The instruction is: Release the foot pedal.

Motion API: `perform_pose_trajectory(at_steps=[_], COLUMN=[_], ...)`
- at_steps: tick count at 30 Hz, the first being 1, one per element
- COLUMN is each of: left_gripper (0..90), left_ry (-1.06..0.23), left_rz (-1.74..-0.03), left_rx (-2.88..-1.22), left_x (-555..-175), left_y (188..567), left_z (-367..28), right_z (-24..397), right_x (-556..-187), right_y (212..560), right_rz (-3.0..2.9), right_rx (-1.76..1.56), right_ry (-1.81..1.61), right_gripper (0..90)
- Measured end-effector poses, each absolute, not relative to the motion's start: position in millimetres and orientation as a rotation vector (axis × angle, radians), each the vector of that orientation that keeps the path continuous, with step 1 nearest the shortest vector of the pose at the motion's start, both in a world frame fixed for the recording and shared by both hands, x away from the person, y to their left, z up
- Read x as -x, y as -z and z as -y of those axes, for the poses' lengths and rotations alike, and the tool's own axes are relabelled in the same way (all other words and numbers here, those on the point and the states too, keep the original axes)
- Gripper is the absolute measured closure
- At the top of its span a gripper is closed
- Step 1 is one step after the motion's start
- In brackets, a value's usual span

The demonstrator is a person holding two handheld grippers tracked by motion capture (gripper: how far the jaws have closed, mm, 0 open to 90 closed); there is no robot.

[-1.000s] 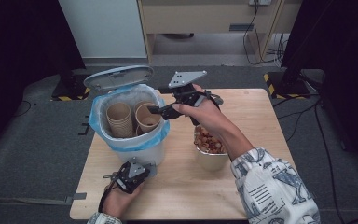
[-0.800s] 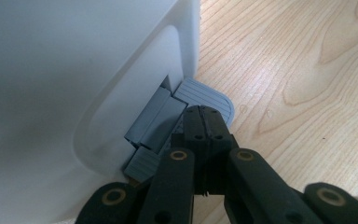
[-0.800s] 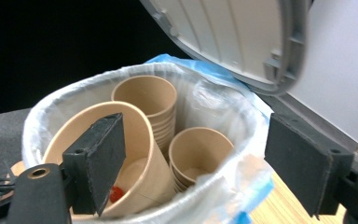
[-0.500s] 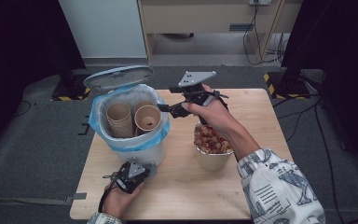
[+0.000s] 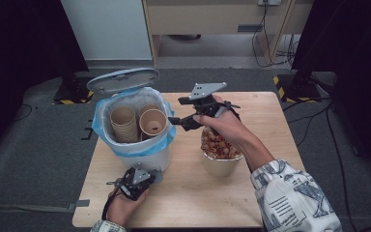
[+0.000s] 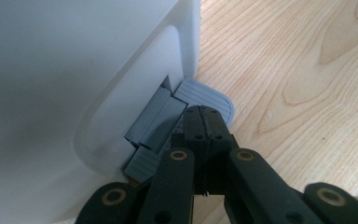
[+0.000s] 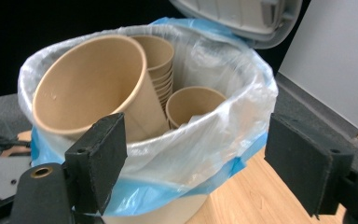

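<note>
Paper cup [image 5: 153,123] lies tilted in the white pedal bin [image 5: 140,157], mouth facing the right claw [image 5: 175,121]. The bin stands at the left of the wooden surface [image 5: 265,121], lined with a blue-edged bag [image 7: 205,154], grey lid [image 5: 122,79] raised. Inside: one stack of nested cups [image 5: 123,124] upright at the left, the tilted cup beside it, and a further cup [image 7: 191,106] lower down; the stack's count is unreadable. The right claw hovers just off the bin's rim, jaws spread, nothing between them. A second container, a metal bowl [image 5: 221,164], sits right of the bin under the right forearm, filled with reddish-brown pieces. The left claw [image 5: 145,169], pressed together, rests on the bin's grey foot pedal [image 6: 205,95] at its base.
</note>
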State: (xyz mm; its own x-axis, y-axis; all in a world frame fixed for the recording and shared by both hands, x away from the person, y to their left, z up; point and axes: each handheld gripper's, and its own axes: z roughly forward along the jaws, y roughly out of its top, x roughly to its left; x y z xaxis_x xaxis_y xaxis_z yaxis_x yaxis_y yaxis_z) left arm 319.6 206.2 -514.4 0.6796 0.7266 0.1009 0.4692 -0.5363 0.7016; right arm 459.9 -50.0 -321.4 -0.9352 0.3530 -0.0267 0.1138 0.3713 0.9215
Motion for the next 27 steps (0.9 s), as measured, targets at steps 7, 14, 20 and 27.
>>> perform_pose_trajectory(at_steps=[7,14,20,27], left_gripper=[89.6,89.6,89.6,89.6], left_ry=[-0.507,-0.505,-0.503,-0.502], left_rz=[-0.916,-0.915,-0.915,-0.915], left_rx=[-2.235,-2.234,-2.239,-2.238], left_x=[-319.7,-319.7,-319.7,-319.8], left_y=[514.3,514.3,513.9,513.9], left_z=[-206.3,-206.5,-206.7,-206.9], right_z=[42.9,18.6,-6.3,-23.1], right_x=[-453.6,-451.0,-449.5,-451.9], right_y=[323.2,312.3,309.3,309.2], right_rz=[-2.441,-2.434,-2.45,-2.445], right_rx=[-0.362,-0.328,-0.306,-0.322], right_ry=[-1.595,-1.611,-1.612,-1.603], right_gripper=[21.8,22.1,21.9,21.2])
